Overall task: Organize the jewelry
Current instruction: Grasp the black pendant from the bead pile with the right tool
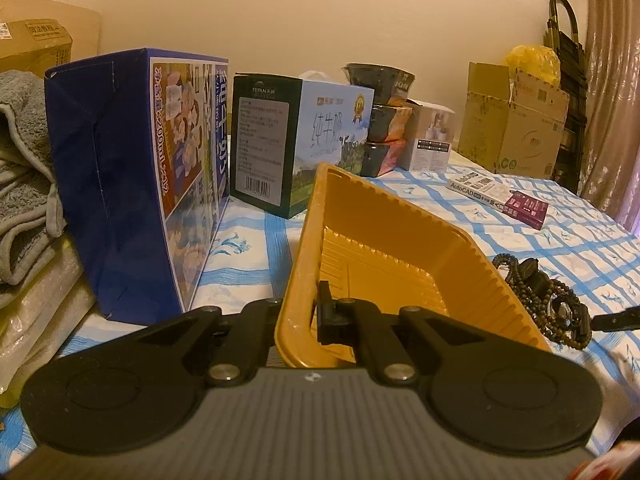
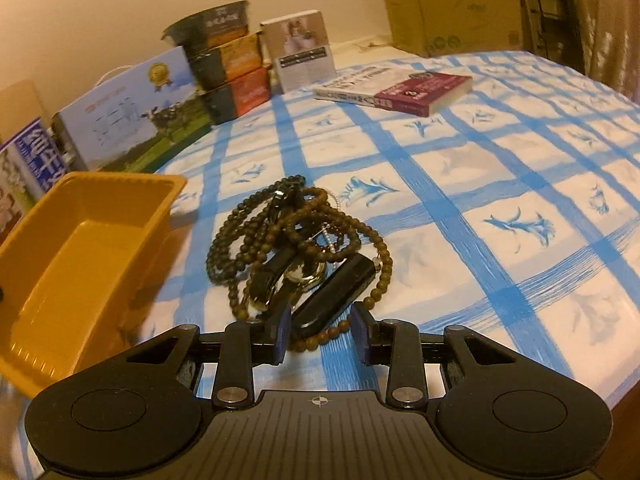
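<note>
Yellow plastic tray (image 1: 400, 240) is being clamped at its near wall by the left gripper (image 1: 298, 316), while the right gripper (image 2: 320, 334) is hovering spread apart over the bead pile (image 2: 296, 240) lying beside it on the checked cloth (image 2: 500, 200).

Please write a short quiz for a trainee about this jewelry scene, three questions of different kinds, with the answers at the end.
1. True or false: the left hand-held gripper is shut on the near wall of the yellow tray.
2. Multiple choice: where does the jewelry pile lie? A) inside the tray B) on the blue-checked cloth beside the tray C) on the book
3. Fill in: the right hand-held gripper is ____, with the black watch strap of the pile just ahead of its fingers.

Key: 1 true; 2 B; 3 open.
</note>
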Action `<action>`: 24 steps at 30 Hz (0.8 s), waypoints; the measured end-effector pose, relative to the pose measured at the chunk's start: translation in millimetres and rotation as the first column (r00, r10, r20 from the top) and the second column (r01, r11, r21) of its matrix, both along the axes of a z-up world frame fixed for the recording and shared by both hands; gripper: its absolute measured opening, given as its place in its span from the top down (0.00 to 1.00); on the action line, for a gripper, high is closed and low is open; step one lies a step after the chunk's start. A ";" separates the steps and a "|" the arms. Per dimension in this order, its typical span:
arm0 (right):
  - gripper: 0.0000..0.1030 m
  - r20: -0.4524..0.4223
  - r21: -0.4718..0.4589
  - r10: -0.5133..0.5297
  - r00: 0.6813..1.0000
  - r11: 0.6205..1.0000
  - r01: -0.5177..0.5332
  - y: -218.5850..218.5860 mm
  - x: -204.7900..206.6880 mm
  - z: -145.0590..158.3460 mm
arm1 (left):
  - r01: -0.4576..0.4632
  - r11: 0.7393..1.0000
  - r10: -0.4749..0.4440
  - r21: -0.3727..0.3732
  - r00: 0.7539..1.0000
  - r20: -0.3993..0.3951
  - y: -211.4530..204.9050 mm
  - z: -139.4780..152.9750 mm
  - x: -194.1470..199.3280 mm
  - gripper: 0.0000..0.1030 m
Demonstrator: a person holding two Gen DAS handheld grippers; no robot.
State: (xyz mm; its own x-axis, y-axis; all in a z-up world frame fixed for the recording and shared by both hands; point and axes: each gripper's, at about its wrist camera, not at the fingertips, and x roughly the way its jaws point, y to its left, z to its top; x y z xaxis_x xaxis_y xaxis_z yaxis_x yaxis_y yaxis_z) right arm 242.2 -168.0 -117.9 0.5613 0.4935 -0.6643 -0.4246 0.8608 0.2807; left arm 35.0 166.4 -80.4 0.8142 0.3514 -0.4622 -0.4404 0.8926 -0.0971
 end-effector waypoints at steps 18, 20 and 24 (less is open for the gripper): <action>0.77 -0.093 -0.010 -0.118 0.989 0.993 0.117 15.4 36.9 -14.7 | 0.002 1.000 -0.002 -0.002 1.000 -0.001 1.1 0.2 0.5 0.96; 0.78 -0.106 -0.003 -0.114 0.988 0.993 0.115 11.3 35.2 -12.9 | 0.002 1.000 -0.002 -0.003 1.000 0.000 0.9 0.4 0.5 0.96; 0.79 -0.130 0.029 -0.105 0.986 0.994 0.109 1.0 27.8 -7.8 | 0.005 1.000 -0.005 0.001 1.000 0.003 0.5 0.6 0.5 0.96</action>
